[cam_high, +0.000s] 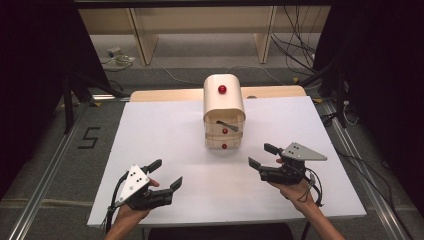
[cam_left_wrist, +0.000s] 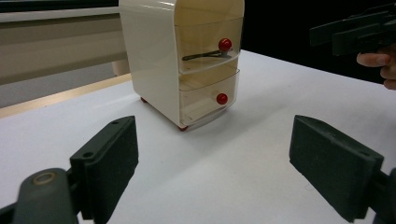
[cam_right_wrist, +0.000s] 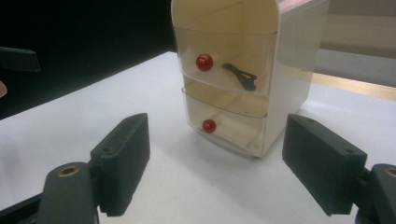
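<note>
A small cream drawer cabinet (cam_high: 224, 107) stands at the middle of the white table (cam_high: 165, 130). It has two clear drawers with red knobs, and a third red knob (cam_high: 222, 89) sits on its rounded top. Inside the upper drawer (cam_left_wrist: 208, 46) lies a dark clip (cam_right_wrist: 240, 74); both drawers look pushed in. My left gripper (cam_high: 169, 172) is open near the front left, and nothing sits between its jaws. My right gripper (cam_high: 260, 154) is open at the front right, also holding nothing. Each points toward the cabinet (cam_right_wrist: 233, 70) from a short way off.
The table's front edge runs just below both hands. Behind the table are a wooden strip (cam_high: 165, 93), pale shelf legs and loose cables (cam_high: 295, 45) on the floor. A "5" mark (cam_high: 89, 137) sits on the floor at the left.
</note>
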